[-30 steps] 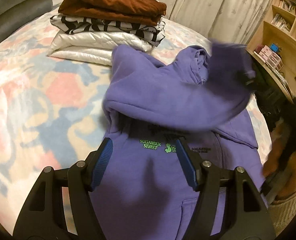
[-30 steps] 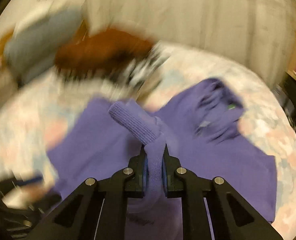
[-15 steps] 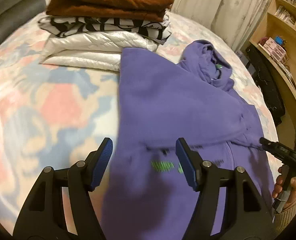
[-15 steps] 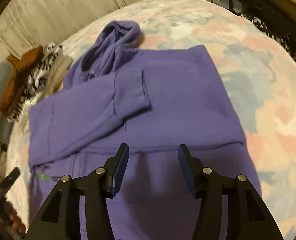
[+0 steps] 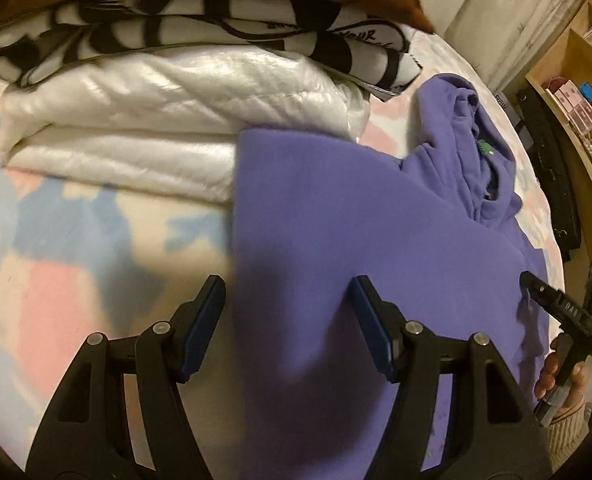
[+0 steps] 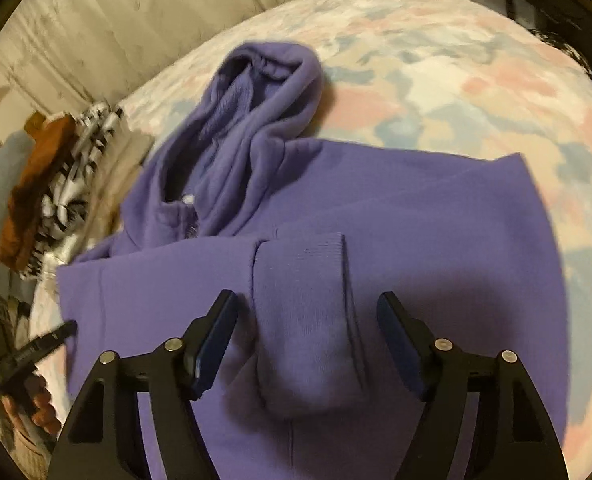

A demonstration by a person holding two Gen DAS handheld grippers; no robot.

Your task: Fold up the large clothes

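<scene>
A purple hoodie (image 5: 356, 216) lies flat on the bed, hood (image 5: 472, 144) at the far end. In the right wrist view the hoodie (image 6: 416, 220) has a sleeve folded across the chest, its ribbed cuff (image 6: 304, 272) lying between the jaws. My left gripper (image 5: 287, 316) is open and empty, low over the hoodie's left shoulder edge. My right gripper (image 6: 308, 332) is open and empty, just above the cuff. The right gripper also shows in the left wrist view (image 5: 556, 308) at the hoodie's right side. The left gripper shows in the right wrist view (image 6: 39, 348) at the left edge.
A stack of folded clothes (image 5: 183, 92), white, black-and-white and brown, sits on the pastel bedspread (image 5: 75, 264) just beyond the hoodie's shoulder. The stack also appears at the left of the right wrist view (image 6: 51, 192). Wooden shelves (image 5: 580, 92) stand to the right. Curtains (image 6: 135, 20) hang behind the bed.
My right gripper let go of the sleeve, which now lies folded across the chest, and both open grippers have moved forward, the left toward the shoulder and the clothes stack.
</scene>
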